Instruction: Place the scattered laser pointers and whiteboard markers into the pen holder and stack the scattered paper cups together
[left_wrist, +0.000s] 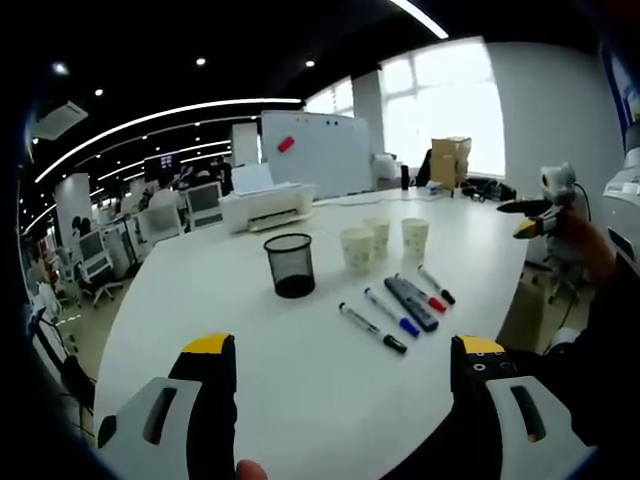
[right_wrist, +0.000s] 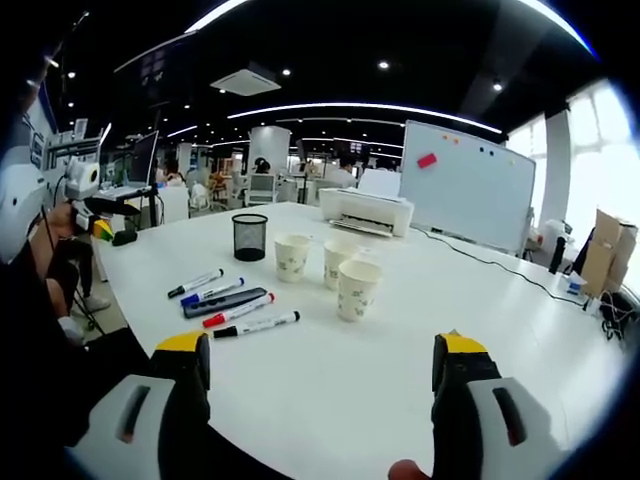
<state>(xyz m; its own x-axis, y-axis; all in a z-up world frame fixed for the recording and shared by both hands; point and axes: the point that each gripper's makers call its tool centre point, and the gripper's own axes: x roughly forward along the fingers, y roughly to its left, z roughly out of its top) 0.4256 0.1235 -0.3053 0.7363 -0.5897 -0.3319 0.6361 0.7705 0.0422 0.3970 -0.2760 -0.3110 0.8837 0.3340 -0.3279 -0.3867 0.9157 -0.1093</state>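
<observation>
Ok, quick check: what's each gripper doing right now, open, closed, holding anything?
Left gripper: open, holding nothing, above the table.
Right gripper: open, holding nothing.

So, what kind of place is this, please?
Most likely an open-plan office: a large white table with a printer, a whiteboard behind it, and desks with a monitor further back.
</observation>
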